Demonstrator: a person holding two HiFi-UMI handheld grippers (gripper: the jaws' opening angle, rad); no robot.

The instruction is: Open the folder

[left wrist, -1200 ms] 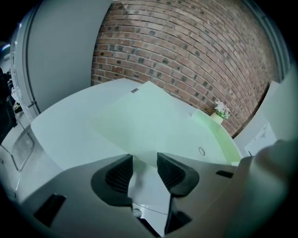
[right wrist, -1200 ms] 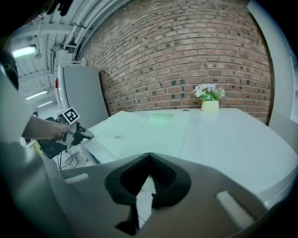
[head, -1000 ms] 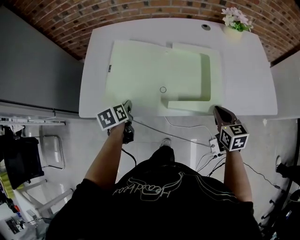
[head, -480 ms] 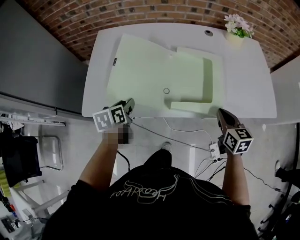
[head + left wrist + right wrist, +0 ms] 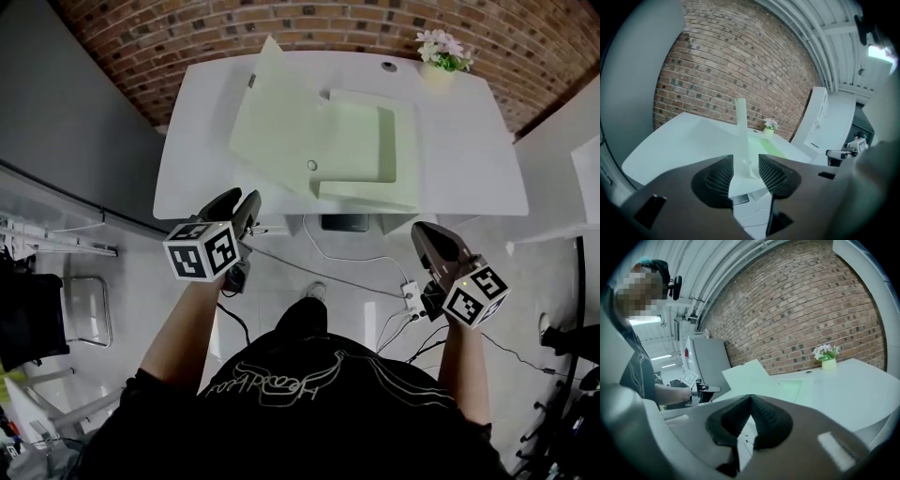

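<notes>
Head view: we see the pale green folder (image 5: 352,141) lying on the white table (image 5: 469,159) in the upper centre of the frame, with its left cover (image 5: 267,94) raised off the surface. At lower left the left gripper (image 5: 240,201) sits short of the table edge, jaws apart, nothing between them. At lower right the right gripper (image 5: 424,230) is also off the table, jaws pressed together and empty. A flower pot (image 5: 437,58) stands at the table's upper right corner.
</notes>
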